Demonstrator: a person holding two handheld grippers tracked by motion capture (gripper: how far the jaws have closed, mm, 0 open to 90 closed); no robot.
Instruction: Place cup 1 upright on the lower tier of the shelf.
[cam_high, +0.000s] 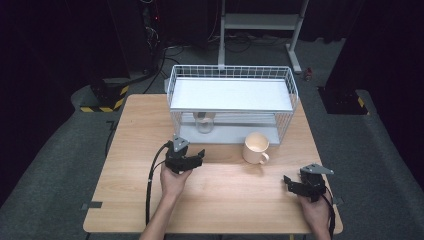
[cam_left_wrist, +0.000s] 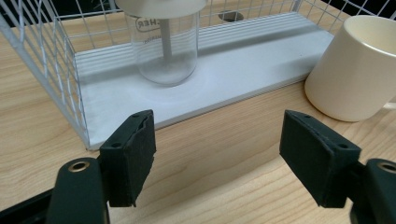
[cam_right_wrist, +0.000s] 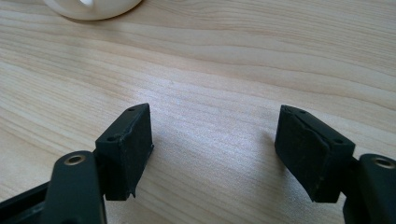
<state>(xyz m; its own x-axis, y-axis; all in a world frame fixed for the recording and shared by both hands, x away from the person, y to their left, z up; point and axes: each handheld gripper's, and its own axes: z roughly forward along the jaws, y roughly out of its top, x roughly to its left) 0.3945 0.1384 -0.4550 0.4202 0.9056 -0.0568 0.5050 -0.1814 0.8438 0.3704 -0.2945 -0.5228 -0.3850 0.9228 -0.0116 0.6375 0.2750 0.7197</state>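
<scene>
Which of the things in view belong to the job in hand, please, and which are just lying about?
In the job:
- jar on the lower shelf of the rack, straight ahead of the open left tongs
- mug beside the rack

Lying about:
- cables on the floor
- metal stand behind the table

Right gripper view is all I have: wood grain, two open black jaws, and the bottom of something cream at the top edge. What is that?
Observer: A cream mug, standing upright on the table, in front of a white wire rack.
Operator: Anything in the rack?
Observer: A clear glass jar on its lower shelf.
Operator: Where is the other tool?
Observer: The left tool is open and empty, pointing toward the rack and jar.
</scene>
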